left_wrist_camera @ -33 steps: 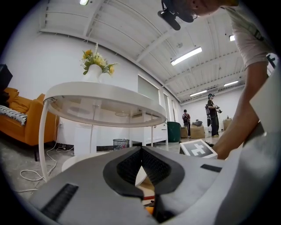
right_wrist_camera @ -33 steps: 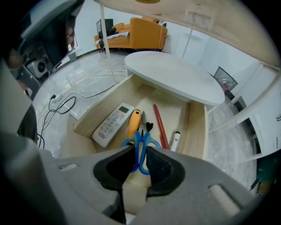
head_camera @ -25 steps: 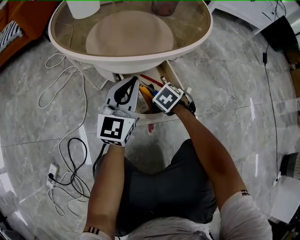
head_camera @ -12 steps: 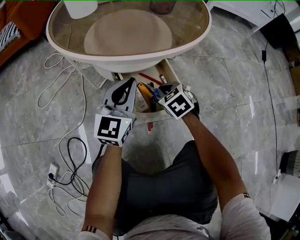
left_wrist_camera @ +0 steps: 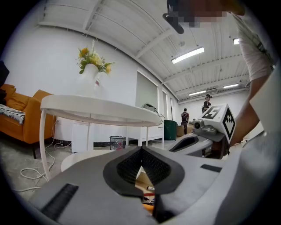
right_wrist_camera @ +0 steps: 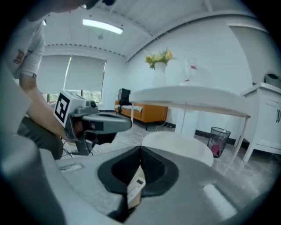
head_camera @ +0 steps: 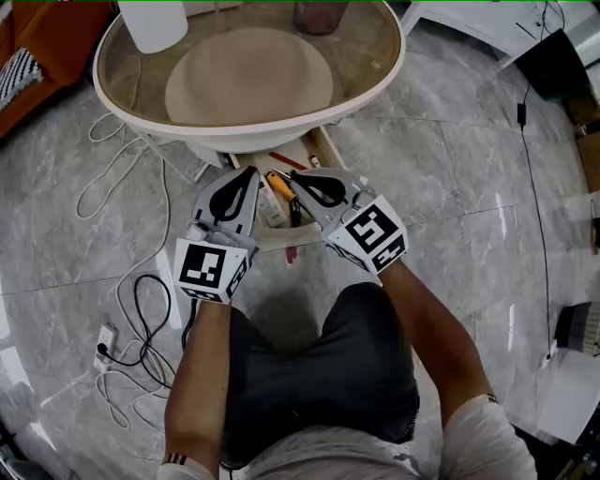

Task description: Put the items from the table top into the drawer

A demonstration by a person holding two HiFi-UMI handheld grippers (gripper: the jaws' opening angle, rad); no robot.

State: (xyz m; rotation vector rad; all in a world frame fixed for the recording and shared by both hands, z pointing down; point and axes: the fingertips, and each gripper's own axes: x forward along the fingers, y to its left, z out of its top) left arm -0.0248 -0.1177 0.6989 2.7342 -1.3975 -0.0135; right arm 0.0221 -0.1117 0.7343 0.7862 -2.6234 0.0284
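An open drawer [head_camera: 325, 150] sticks out under the round white table [head_camera: 375, 70]. In it lie a labelled tan box [head_camera: 272, 208], an orange tool [head_camera: 279, 184] and a red pen [head_camera: 286, 160]. My right gripper [head_camera: 296, 178] hovers above the drawer, pointing slightly down. Its jaws [right_wrist_camera: 140, 148] have just closed and hold nothing; the box [right_wrist_camera: 136, 186] shows through the gap behind the tips. My left gripper [head_camera: 244, 173] is beside it, level and shut [left_wrist_camera: 140, 149] on nothing. A white vase [head_camera: 155, 23] with yellow flowers [left_wrist_camera: 93, 59] and a pinkish glass [head_camera: 319, 14] stand on the table top.
Cables [head_camera: 131, 328] and a power strip [head_camera: 105, 345] lie on the marble floor to the left. An orange sofa [head_camera: 37, 47] stands at the far left. The person's lap is right behind the drawer. A mesh bin [right_wrist_camera: 218, 139] sits beyond the table.
The right gripper has lifted up out of the drawer and tipped toward level, drawing back toward the person. Its jaws went from open to shut. The left gripper has stayed put.
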